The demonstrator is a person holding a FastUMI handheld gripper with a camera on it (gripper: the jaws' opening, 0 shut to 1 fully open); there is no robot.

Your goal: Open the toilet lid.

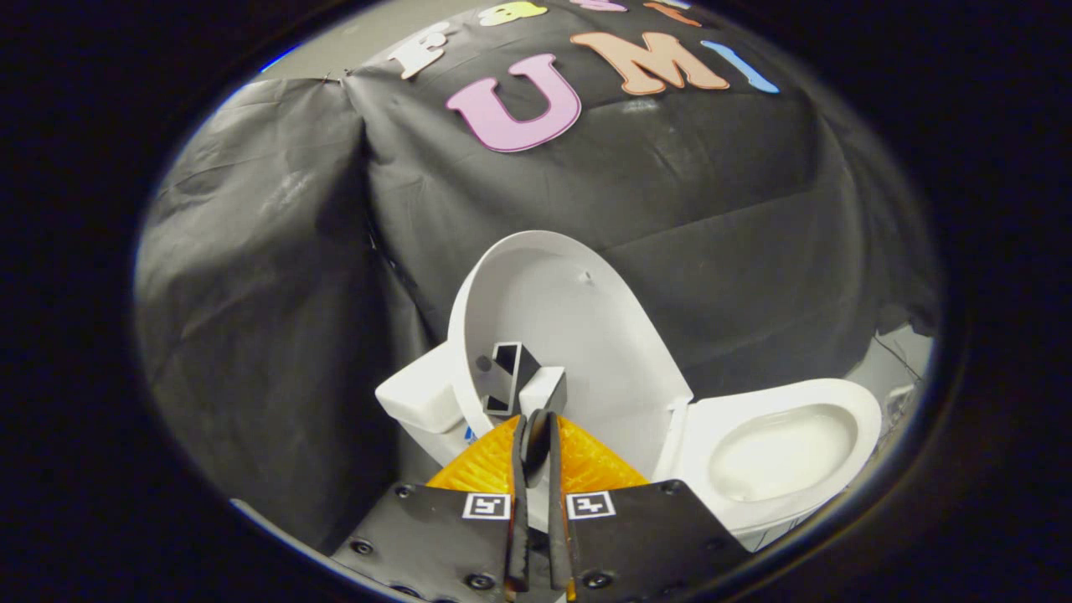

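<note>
Gripper (536, 431) fingers pressed nearly together, gripping edge of toilet lid (578, 335), apparently; contact point obscured. Lid raised upright just beyond fingertips. Bowl (783, 452) open beside it, partly cut off. Tank (419, 394) mostly hidden behind lid.

A staged booth for recording, not a real bathroom. Walled with creased black cloth (276, 276), draped loosely and meeting at a pinned seam in the corner. Furnished with a single white toilet (779, 452), its lid (569, 335) raised upright beside the cistern (419, 394), its seat and bowl bare. Lit brightly from above, with a strip of pale wall past the top of the cloth. Seen from a handheld tool (536, 440), fingers closed together and tagged with square printed markers (487, 505).
</note>
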